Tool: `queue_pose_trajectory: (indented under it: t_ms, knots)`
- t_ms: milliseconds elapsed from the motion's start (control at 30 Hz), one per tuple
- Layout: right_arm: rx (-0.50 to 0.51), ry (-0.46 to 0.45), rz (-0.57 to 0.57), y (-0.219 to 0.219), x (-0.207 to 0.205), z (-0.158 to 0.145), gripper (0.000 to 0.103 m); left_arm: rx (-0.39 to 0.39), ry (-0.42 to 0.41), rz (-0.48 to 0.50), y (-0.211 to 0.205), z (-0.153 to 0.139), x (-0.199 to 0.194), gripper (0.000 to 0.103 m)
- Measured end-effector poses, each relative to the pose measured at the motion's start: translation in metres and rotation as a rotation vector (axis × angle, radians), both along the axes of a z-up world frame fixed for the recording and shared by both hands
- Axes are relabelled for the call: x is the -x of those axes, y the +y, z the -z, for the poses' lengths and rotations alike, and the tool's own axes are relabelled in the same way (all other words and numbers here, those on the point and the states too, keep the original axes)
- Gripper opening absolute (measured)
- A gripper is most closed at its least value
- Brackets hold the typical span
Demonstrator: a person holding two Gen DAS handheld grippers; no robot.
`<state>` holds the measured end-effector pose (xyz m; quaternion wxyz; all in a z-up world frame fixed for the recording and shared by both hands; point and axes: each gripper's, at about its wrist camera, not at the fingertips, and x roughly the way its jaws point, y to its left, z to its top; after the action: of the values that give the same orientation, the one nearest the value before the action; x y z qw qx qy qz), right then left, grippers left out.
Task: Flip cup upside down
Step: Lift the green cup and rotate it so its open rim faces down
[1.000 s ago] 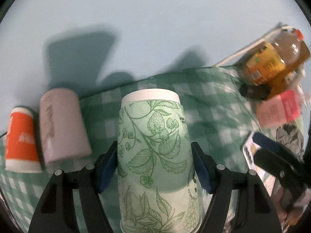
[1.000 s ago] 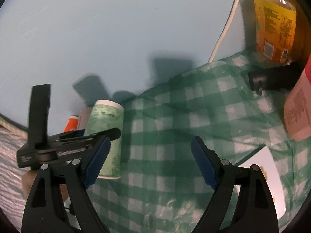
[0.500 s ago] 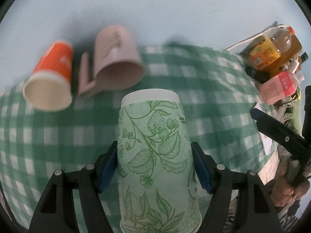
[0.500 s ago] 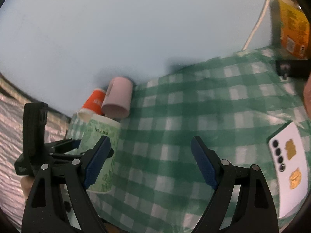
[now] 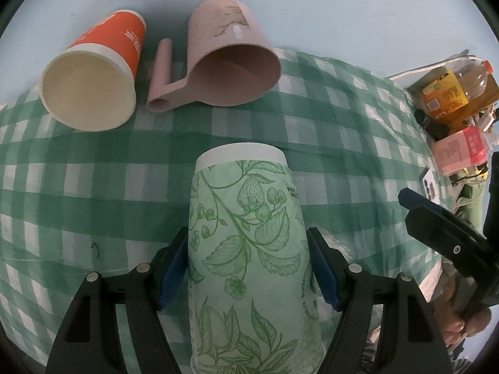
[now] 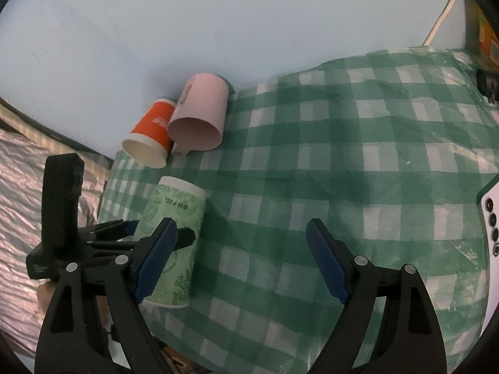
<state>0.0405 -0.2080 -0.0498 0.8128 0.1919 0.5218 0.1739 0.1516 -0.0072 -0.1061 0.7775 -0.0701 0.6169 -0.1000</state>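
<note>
Left gripper (image 5: 248,268) clamps the leaf-printed paper cup (image 5: 246,249); right gripper (image 6: 241,255) gapes wide.

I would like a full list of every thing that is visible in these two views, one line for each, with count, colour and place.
green cup: 1, green leaf print, held between the left jaws.
orange cup: 1, orange and white, far left by the wall, mouth toward camera.
pink mug: 1, pink, beside the orange cup.
tablecloth: 1, green and white check, covers the table.
bottle: 1, amber with yellow label, far right.
pink carton: 1, pink, right edge.
phone: 1, white, right edge.
cable: 1, white, along the wall.
left gripper: 1, black with blue pads, closed on the green cup.
right gripper: 1, black with blue pads, open, empty.
</note>
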Motion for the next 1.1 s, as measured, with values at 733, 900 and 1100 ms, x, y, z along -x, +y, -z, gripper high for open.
queue_pose_trajectory:
  t_ms: [733, 900, 1100]
  knots:
    - [0.035, 0.099, -0.133, 0.083, -0.026, -0.006, 0.085, 0.047, -0.171, -0.231, 0.111, -0.047, 0.038, 0.092]
    - [0.059, 0.156, -0.152, 0.105, -0.037, 0.007, 0.085, 0.033, -0.176, -0.265, 0.135, -0.036, 0.047, 0.092]
    - [0.079, 0.231, -0.163, 0.12, -0.045, 0.026, 0.085, 0.053, -0.184, -0.266, 0.143, -0.029, 0.054, 0.092]
